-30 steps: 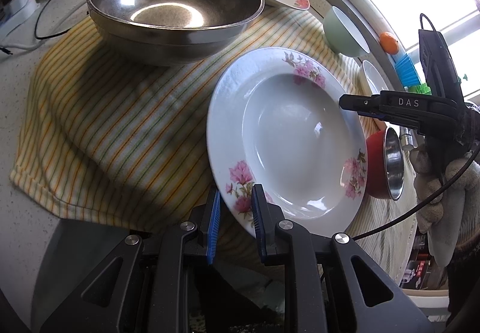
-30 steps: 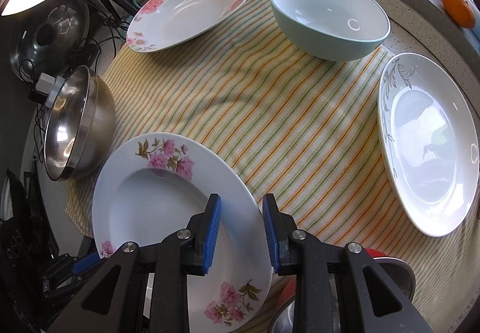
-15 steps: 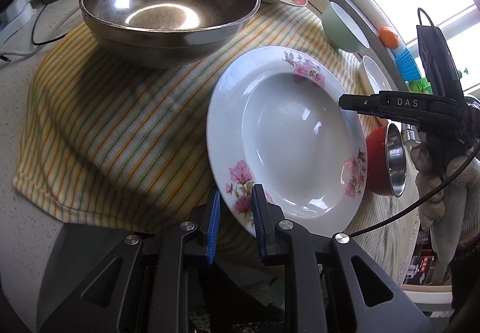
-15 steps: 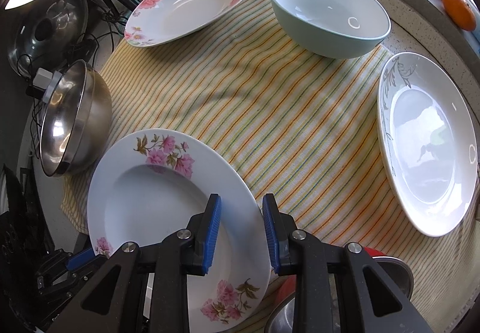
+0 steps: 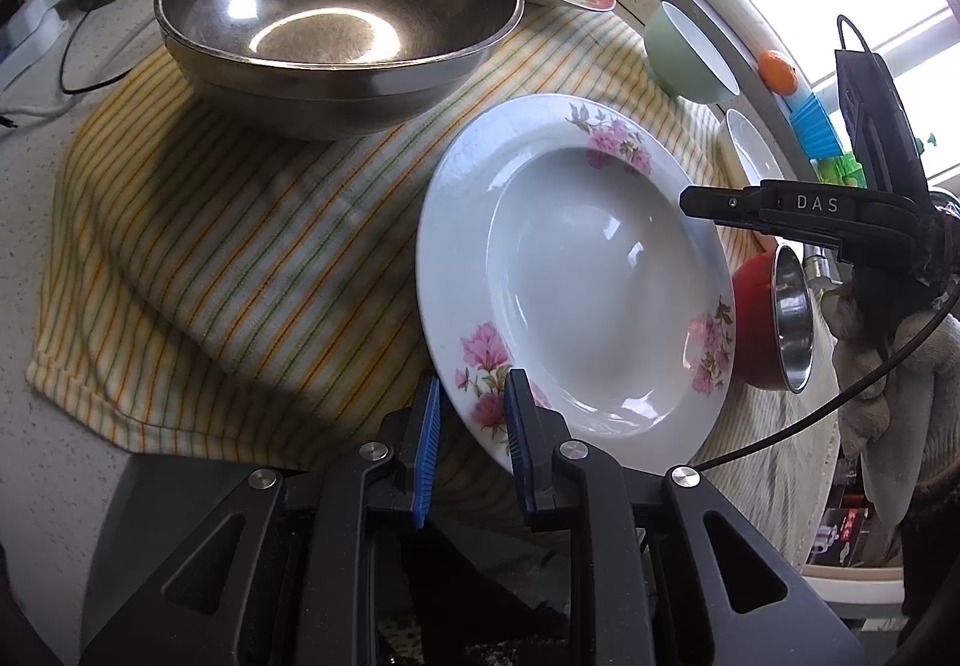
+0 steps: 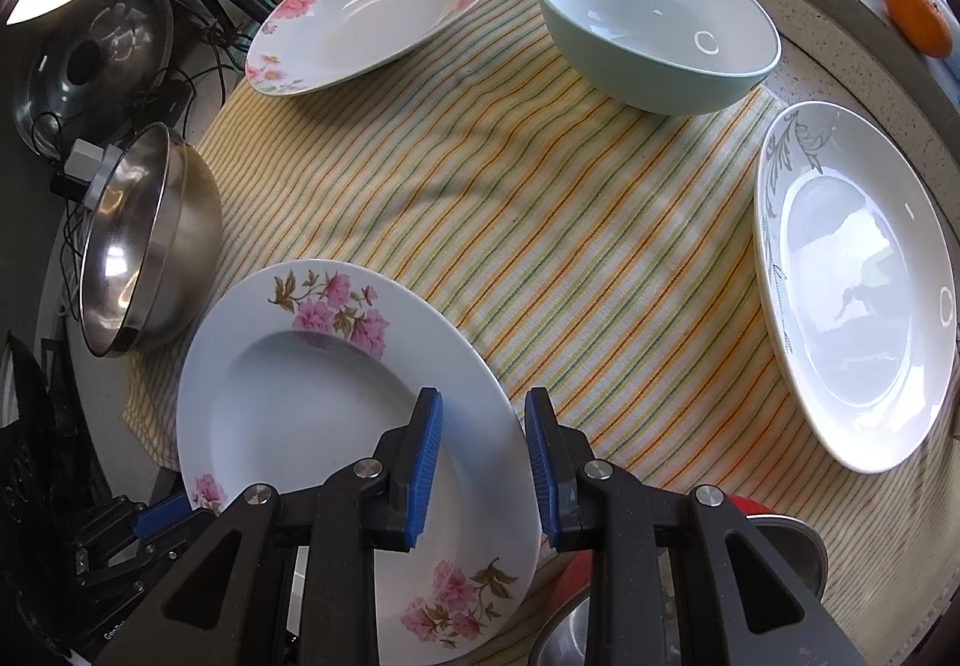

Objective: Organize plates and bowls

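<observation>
A deep white plate with pink flowers [image 5: 600,270] [image 6: 312,396] hangs tilted just above the striped cloth [image 6: 540,222]. My left gripper [image 5: 471,444] is shut on its near rim, one blue pad on each side. At the opposite rim my right gripper [image 6: 483,456] is shut on the same plate. In the left wrist view the right gripper [image 5: 705,204] lies across the plate's far right edge, held by a gloved hand [image 5: 870,366]. The left gripper's blue tip [image 6: 168,513] shows at the lower left of the right wrist view.
On the cloth stand a large steel bowl [image 5: 336,6] [image 6: 144,246], a second flowered plate [image 6: 372,6], a pale green bowl [image 6: 654,24] and a white plate with grey scrolls [image 6: 852,294]. A red bowl with steel lining [image 5: 762,324] sits right of the held plate. Cables and a pot lid [image 6: 90,60] lie left.
</observation>
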The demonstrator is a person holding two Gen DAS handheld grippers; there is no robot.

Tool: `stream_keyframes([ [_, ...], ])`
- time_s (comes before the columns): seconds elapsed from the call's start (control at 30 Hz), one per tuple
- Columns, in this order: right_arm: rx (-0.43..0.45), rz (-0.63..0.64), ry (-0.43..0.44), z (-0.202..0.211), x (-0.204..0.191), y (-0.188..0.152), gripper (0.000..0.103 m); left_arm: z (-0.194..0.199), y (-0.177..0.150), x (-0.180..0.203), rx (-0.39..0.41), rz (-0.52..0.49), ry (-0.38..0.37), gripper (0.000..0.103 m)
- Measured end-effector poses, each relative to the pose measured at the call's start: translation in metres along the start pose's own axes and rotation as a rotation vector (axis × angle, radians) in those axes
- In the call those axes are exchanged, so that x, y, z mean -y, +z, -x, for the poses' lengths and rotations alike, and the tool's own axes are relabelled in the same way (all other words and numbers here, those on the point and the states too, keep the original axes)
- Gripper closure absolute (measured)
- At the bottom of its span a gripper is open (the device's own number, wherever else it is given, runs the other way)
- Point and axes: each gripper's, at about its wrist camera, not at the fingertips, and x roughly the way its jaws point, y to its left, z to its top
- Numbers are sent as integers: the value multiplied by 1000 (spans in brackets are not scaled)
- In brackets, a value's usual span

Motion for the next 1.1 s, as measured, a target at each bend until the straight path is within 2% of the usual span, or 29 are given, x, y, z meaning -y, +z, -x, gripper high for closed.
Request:
stream_keyframes([
  [0.23,35,-5,-19,8,-3,1,77,6,2,-2,15,-4,11,84],
  [0.67,122,-58,17,33,-1,1,75,23,14,-6,66,-29,33,84],
  [0.8,166,-73,13,43,-2,-4,69,27,18,-6,80,-40,36,84],
  [0.97,207,-111,-15,53,4,-9,68,30,24,-3,92,-62,34,84],
  [1.1,295,-158,9,71,12,-17,68,34,32,4,110,-97,28,84],
])
